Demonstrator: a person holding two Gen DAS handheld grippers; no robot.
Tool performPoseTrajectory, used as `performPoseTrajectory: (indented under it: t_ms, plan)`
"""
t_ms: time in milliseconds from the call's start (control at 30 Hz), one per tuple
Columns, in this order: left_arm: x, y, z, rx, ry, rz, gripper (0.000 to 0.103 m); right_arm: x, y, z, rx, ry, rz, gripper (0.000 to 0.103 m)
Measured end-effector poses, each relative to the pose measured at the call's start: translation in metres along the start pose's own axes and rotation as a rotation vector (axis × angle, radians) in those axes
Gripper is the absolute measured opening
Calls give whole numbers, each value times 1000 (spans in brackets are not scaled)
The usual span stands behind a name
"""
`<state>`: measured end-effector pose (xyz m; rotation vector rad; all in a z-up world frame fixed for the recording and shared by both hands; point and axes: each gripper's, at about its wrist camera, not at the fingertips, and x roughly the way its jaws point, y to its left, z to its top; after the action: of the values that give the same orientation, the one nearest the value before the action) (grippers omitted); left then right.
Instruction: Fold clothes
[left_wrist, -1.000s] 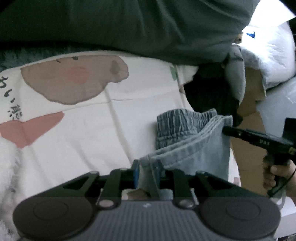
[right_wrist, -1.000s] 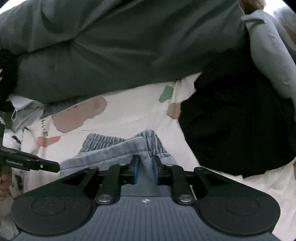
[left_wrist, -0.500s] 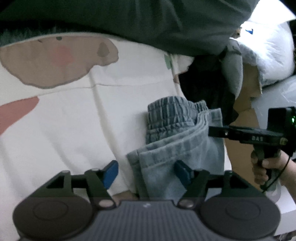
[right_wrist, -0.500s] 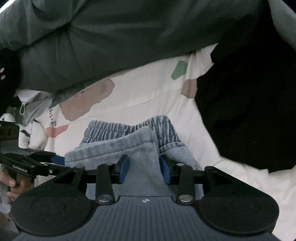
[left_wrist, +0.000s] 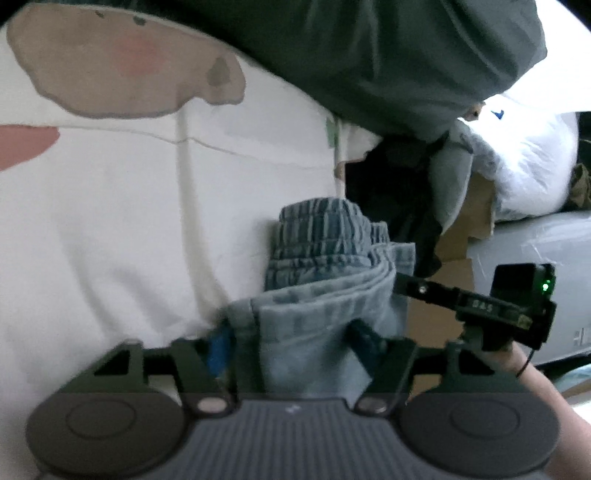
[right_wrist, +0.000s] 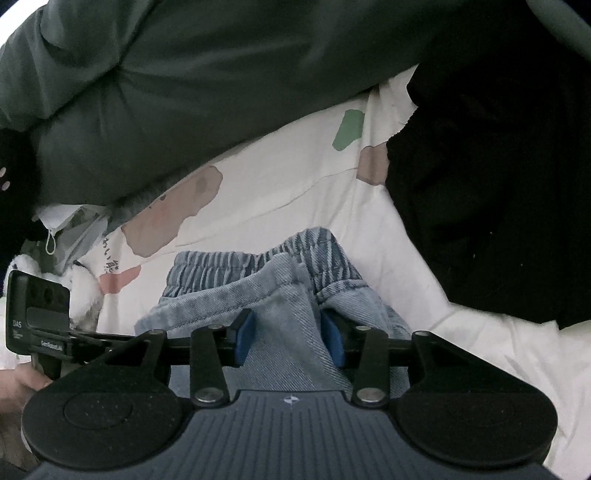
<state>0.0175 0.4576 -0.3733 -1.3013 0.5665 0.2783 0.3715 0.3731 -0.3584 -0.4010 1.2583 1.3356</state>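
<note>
A folded pair of light blue denim shorts (left_wrist: 317, 280) with an elastic waistband lies on a white printed sheet (left_wrist: 122, 221). My left gripper (left_wrist: 291, 341) is open, its fingers on either side of the near folded edge. The shorts also show in the right wrist view (right_wrist: 280, 295). My right gripper (right_wrist: 286, 334) is open, its blue pads on either side of a denim fold without pinching it. The right gripper also shows in the left wrist view (left_wrist: 472, 302) at the shorts' right edge. The left gripper appears in the right wrist view (right_wrist: 40, 325) at the far left.
A dark green padded garment (right_wrist: 207, 85) lies across the back. A black garment (right_wrist: 498, 192) lies to the right of the shorts. A grey garment (left_wrist: 450, 177), cardboard (left_wrist: 476, 210) and a white bag (left_wrist: 524, 162) lie beyond the bed's right side. White fluffy fabric (right_wrist: 83, 291) is at left.
Both grippers have opened and let go of the denim. The left gripper opened wide first and has now narrowed around the fold; the right has opened wider.
</note>
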Motion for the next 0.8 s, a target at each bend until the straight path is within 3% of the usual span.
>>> performPoseTrajectory:
  t_ms: [433,633,800]
  plan:
    - [-39,-17,-8,64,-57,38,42,-14,9,10,-102,45,-12,22]
    - [-43,-29,-8,129,-45,78,19,-22,15,2,-100,-4,-32,5]
    - [-48,-41,-5,164,-31,69,16,-40,21,-7,-83,-67,-46,4]
